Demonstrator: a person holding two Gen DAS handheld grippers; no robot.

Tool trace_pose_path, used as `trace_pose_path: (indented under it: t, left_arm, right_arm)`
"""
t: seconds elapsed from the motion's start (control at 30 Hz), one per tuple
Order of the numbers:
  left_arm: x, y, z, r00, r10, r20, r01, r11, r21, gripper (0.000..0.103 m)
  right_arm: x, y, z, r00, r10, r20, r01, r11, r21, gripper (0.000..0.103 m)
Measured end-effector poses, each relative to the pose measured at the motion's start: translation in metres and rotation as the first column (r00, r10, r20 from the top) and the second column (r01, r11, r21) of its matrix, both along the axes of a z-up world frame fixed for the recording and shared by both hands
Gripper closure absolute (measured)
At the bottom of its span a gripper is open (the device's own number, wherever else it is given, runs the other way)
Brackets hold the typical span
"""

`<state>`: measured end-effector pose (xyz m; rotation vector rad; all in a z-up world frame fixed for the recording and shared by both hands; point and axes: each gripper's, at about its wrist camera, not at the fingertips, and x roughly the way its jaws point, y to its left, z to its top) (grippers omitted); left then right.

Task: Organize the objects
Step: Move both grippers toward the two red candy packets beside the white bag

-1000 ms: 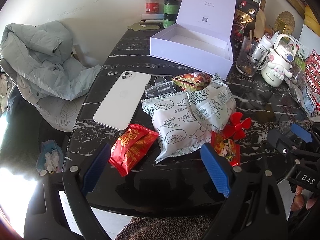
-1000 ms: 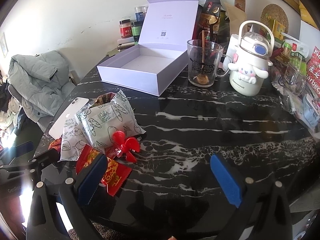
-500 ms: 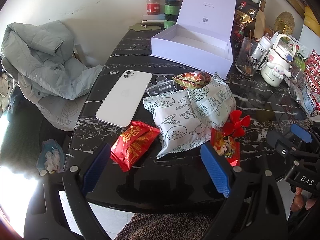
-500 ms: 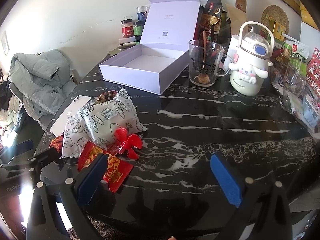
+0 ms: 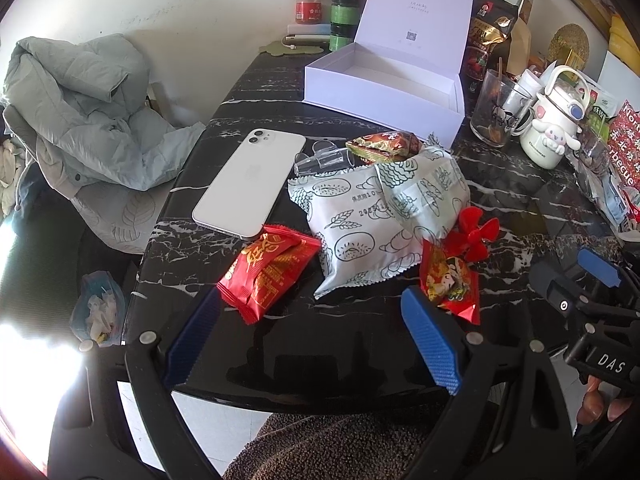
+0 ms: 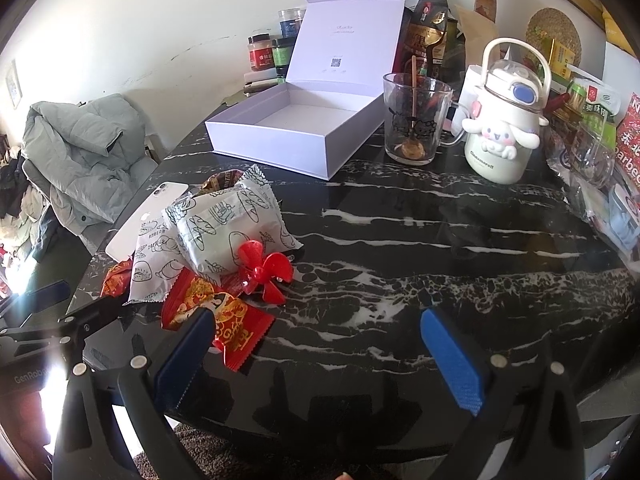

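Observation:
An open lavender box (image 5: pixel 384 84) (image 6: pixel 304 132) stands empty at the back of the black marble table (image 5: pixel 304 344). In front lie a white phone (image 5: pixel 250 186), two white printed snack bags (image 5: pixel 360 224) (image 6: pixel 224 232), a red snack packet (image 5: pixel 268 272), a second red packet (image 5: pixel 452 284) (image 6: pixel 224 320), a brown-green packet (image 5: pixel 384 146), a clear plastic piece (image 5: pixel 324 158) and a red propeller toy (image 5: pixel 474 236) (image 6: pixel 264 270). My left gripper (image 5: pixel 312 340) is open and empty just short of the red packets. My right gripper (image 6: pixel 320 356) is open and empty, its left finger over the second red packet.
A glass mug (image 6: pixel 416 120), a white cartoon bottle (image 6: pixel 504 132), jars (image 5: pixel 344 4) and food packages (image 6: pixel 600 128) crowd the back and right. A grey jacket (image 5: pixel 88 120) hangs over a chair at the left. The near table edge lies under both grippers.
Both grippers have edged slightly forward toward the snacks. Both stay open; nothing on the table has moved.

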<state>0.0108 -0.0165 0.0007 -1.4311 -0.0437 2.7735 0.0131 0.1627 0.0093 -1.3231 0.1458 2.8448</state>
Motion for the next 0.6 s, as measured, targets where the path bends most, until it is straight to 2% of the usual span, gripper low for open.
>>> trace_pose_path:
  t: [0.47,0.6]
  left_arm:
    - [0.021,-0.003,-0.014,1.0,0.008,0.03,-0.009,1.0,0.03,0.012]
    - [0.026,-0.009,-0.025,0.999,0.019,0.05,-0.021,0.999,0.05,0.012]
  right_arm:
    - [0.017,-0.007,-0.018,0.999,0.028,0.015,-0.028,0.999,-0.02,0.0]
    - [0.021,-0.01,-0.027,0.999,0.051,0.005,-0.051,0.997,-0.063,0.0]
